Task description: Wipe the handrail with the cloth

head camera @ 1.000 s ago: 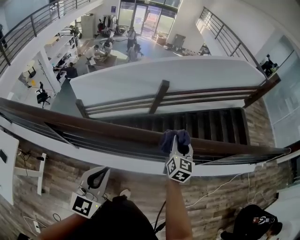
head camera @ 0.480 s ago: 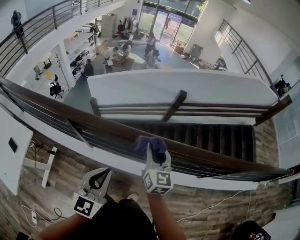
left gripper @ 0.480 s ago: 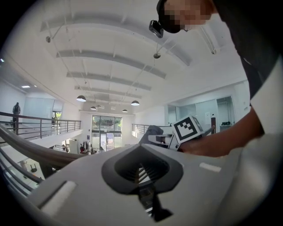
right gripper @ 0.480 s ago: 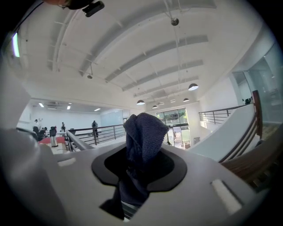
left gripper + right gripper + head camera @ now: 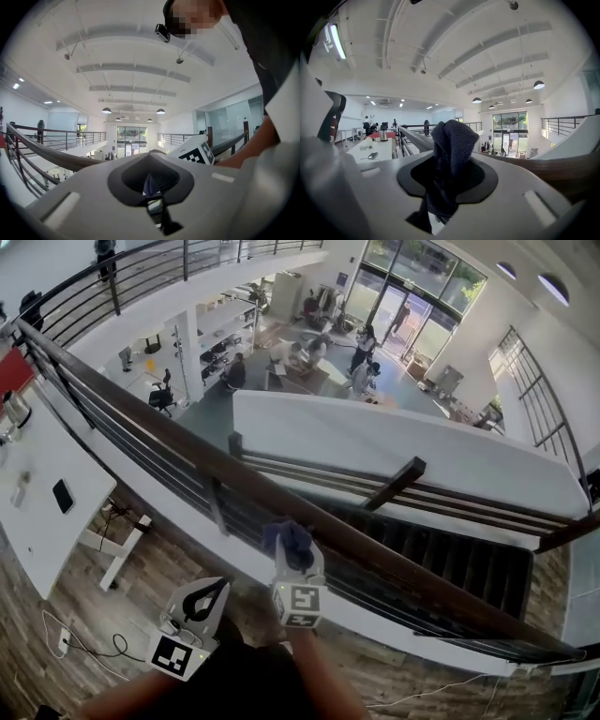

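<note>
Closest in, the grey left gripper [image 5: 192, 615] hangs low by the person's body, jaws together, nothing in them, well clear of the action.

Just ahead, the right gripper [image 5: 292, 557] is clamped on a bunched dark blue knitted cloth [image 5: 289, 540]. Its own view shows the wad [image 5: 452, 140] squeezed between the jaws, a thick fold bulging up past the tips and a tail hanging down behind.

That bulge appears to sit right on top of the long dark brown wooden handrail [image 5: 169, 442], partway along its diagonal run. The rail [image 5: 562, 166] also stretches off to the right in the right gripper view.

The cloth looks soft, light and limp, so it should mould round the rail under light pressure. The likely risk is drag tugging it out of the jaws. The bunched middle looks the right place to grip, with padding left proud of the tips. The rail looks rigid, smooth and fixed.

Beyond it, a dark staircase [image 5: 450, 554] drops away, then the lobby floor [image 5: 211, 413] far below.
</note>
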Action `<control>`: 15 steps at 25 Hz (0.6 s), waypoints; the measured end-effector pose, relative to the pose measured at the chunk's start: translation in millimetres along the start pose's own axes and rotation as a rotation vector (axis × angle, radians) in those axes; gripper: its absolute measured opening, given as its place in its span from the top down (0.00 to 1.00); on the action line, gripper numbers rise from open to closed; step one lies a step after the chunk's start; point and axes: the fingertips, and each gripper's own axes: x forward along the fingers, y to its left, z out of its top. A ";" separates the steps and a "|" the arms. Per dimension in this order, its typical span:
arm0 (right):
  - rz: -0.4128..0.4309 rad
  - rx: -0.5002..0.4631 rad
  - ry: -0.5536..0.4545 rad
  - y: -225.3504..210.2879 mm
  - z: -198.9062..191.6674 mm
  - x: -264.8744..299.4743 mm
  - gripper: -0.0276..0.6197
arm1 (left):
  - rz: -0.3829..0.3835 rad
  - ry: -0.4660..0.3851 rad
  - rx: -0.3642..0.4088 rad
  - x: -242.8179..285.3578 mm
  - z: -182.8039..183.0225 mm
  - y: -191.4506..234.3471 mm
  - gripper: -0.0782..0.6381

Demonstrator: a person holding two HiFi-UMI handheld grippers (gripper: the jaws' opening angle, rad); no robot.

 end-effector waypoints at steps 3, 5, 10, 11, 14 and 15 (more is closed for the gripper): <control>0.010 -0.024 0.001 23.0 -11.2 27.6 0.79 | 0.043 0.003 -0.002 -9.8 -6.8 32.1 0.89; 0.025 -0.040 0.015 33.9 -22.2 43.8 0.79 | 0.064 0.015 0.006 -15.5 -13.3 48.2 0.89; 0.036 -0.062 0.063 46.3 -50.5 87.9 0.79 | 0.113 0.004 0.004 -25.9 -24.4 81.6 0.89; 0.032 -0.067 0.075 47.3 -56.9 95.2 0.79 | 0.119 0.011 0.002 -29.0 -29.7 86.0 0.89; 0.027 -0.075 0.096 50.4 -70.9 118.2 0.79 | 0.140 0.027 -0.015 -34.2 -42.5 101.8 0.89; 0.029 -0.075 0.102 52.1 -75.6 125.7 0.79 | 0.148 0.025 -0.020 -35.6 -45.0 106.7 0.89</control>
